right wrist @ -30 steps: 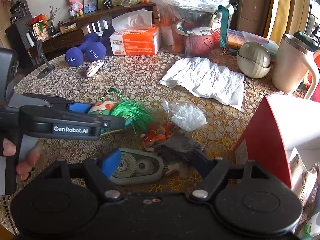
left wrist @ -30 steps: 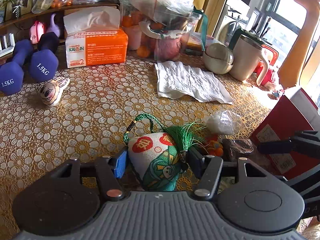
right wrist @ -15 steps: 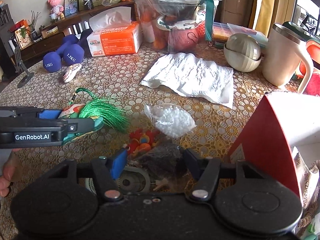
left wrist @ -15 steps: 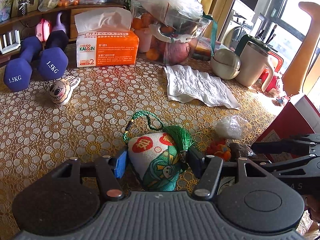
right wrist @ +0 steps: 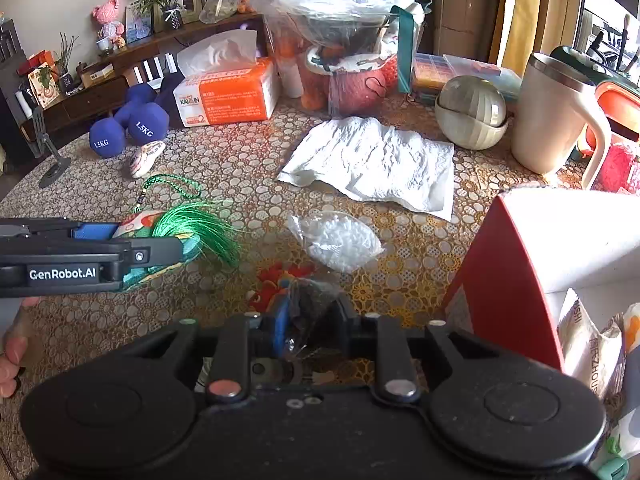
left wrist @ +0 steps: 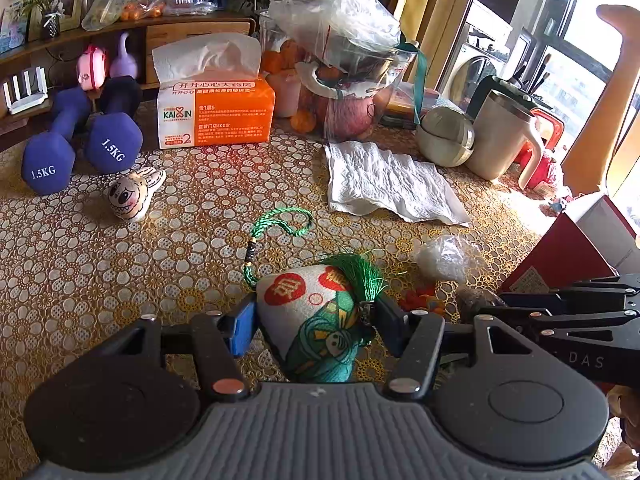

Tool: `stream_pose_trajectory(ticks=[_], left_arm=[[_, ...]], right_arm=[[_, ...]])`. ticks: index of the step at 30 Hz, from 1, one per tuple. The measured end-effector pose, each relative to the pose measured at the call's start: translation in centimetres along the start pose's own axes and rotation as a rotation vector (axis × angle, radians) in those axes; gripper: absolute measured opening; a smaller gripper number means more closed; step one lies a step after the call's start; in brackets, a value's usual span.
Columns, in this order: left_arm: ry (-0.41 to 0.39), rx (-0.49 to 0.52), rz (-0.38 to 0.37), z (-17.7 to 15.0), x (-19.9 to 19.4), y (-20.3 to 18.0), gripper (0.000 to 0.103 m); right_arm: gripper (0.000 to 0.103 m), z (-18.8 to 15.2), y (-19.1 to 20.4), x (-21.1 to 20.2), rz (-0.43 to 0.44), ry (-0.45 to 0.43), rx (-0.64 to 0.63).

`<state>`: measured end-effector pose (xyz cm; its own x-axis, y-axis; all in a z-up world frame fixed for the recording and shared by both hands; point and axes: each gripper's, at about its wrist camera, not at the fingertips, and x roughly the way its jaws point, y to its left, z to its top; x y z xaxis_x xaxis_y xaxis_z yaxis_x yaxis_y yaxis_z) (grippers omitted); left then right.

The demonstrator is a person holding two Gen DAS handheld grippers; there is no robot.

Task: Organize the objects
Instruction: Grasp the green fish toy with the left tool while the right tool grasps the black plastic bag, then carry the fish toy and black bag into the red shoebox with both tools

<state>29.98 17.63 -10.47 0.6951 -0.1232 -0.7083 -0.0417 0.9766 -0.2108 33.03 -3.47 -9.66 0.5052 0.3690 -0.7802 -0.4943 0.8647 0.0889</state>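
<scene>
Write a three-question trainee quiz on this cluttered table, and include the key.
1. True or false: the left hand-held gripper has the embroidered sachet with the green tassel between its fingers.
2. What is the right hand-held gripper closed on? A) the white paper towel B) a small clear bag of dark contents C) a blue dumbbell
3. Which box stands behind the two blue dumbbells, nearer the fruit bowl?

Key: 1 true. 2 B, the small clear bag; its jaws have just been closing. 3 the orange tissue box.
</scene>
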Motion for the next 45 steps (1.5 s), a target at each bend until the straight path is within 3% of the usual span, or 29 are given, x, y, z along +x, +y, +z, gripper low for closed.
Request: stream_pose_trajectory(ticks=[16, 27, 36, 45], left_arm=[[-0.033, 0.120, -0.033, 1.2, -9.4, -6.9, 0.060], [-0.065, 0.220, -0.114, 1.5, -14.5, -15.2, 0.060], [-0.077, 0.304, -0.187, 0.8, -15.3, -23.0, 0.060], [-0.029, 0.376, -0.241, -0.4, -12.5, -29.8, 0.060]], right_arm=[[0.023, -0.6, -1.2, -10.9, 0.101, -0.104, 0.027], [0.023, -2.2, -5.1, -18.7, 0.071, -0.206, 0.045], [0.023, -4.3, -9.8, -22.9, 0.018, -0.256, 0.092], [0.023, -6.2, -15.2, -24.6, -0.046, -0.267, 0.155]])
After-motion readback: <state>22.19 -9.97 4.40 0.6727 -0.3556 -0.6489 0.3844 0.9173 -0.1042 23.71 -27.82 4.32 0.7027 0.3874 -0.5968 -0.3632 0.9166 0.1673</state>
